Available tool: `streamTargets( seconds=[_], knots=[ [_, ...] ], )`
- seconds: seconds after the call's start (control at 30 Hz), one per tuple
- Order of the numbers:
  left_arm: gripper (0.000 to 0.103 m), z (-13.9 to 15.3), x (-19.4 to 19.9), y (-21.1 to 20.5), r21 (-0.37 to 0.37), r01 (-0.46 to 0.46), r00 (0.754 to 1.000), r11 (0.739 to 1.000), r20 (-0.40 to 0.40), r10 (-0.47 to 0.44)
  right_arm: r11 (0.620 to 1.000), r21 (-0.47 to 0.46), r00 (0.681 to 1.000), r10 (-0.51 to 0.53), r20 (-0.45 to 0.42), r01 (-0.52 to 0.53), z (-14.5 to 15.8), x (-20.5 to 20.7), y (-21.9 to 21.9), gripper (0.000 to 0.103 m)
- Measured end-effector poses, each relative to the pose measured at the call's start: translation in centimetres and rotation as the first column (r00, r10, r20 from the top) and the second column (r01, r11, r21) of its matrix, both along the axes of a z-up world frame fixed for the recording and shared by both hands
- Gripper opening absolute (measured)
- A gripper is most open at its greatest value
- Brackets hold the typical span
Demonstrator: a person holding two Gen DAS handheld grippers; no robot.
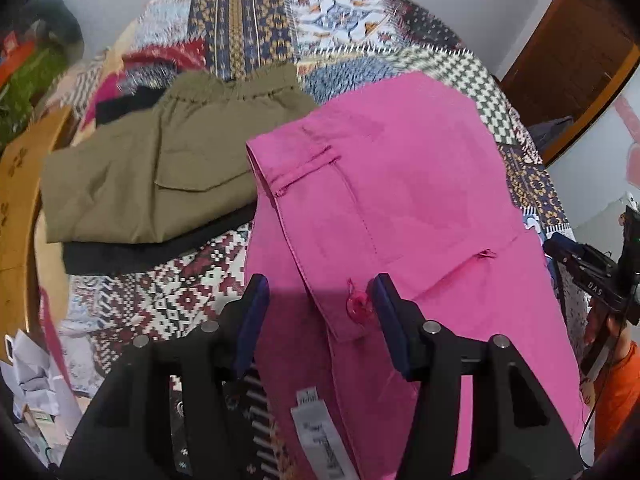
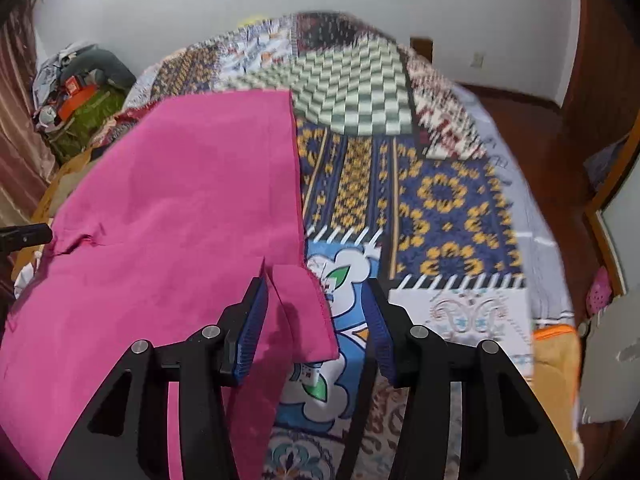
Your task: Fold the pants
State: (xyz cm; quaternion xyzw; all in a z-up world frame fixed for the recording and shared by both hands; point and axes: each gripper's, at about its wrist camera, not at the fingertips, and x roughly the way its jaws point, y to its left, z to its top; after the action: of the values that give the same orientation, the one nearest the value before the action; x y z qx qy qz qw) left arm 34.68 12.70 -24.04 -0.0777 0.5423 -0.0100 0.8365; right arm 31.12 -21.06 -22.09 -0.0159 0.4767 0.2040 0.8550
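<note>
The left hand-held gripper (image 1: pixel 320 300) hangs with its blue-padded fingers apart over the waistband and button of the bright pink cotton pants (image 1: pixel 400 208), gripping nothing. The right hand-held gripper (image 2: pixel 318 308) is likewise spread, straddling a hem corner of the pants. The pants lie on the patchwork-quilted bed (image 2: pixel 440 200); folded olive-green shorts (image 1: pixel 160 168) sit toward its far left edge

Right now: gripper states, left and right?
Left gripper: open, over the pink pants waistband, gripping nothing.
Right gripper: open, pink hem corner between the jaws, not clamped.
</note>
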Motion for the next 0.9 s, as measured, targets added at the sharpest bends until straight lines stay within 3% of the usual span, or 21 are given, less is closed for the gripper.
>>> streamTargets(
  seconds=[0.2, 0.27, 0.33, 0.37, 0.57, 0.9],
  knots=[
    [0.024, -0.5, 0.2, -0.5, 0.061, 0.000, 1.000, 0.998, 0.019, -0.001, 0.999, 0.011, 0.998, 0.031, -0.049, -0.031, -2.4, 0.7, 0.9, 0.045],
    [0.015, -0.4, 0.0, -0.7, 0.093, -0.006, 0.999, 0.996, 0.033, 0.003, 0.998, 0.018, 0.996, 0.064, -0.060, -0.063, -2.5, 0.7, 1.3, 0.026],
    [0.010, -0.4, -0.1, -1.0, 0.140, -0.011, 0.999, 0.990, 0.041, 0.005, 0.996, 0.032, 0.994, 0.087, -0.068, -0.085, -2.9, 0.7, 1.9, 0.016],
    [0.009, -0.4, -0.1, -1.2, 0.165, -0.011, 0.999, 0.986, 0.045, 0.004, 0.995, 0.025, 0.993, 0.096, -0.062, -0.094, -3.0, 0.7, 2.1, 0.010],
    [0.010, -0.8, -0.4, -1.8, 0.285, 0.013, 0.998, 0.958, 0.063, -0.032, 0.991, -0.053, 0.993, 0.120, -0.018, -0.121, -3.0, 0.4, 3.2, 0.006],
    [0.013, -0.6, -1.2, -0.9, 0.250, 0.013, 0.996, 0.968, 0.079, -0.034, 0.991, -0.078, 0.993, 0.109, -0.050, -0.112, -3.2, 0.7, 3.5, 0.007]
  ],
)
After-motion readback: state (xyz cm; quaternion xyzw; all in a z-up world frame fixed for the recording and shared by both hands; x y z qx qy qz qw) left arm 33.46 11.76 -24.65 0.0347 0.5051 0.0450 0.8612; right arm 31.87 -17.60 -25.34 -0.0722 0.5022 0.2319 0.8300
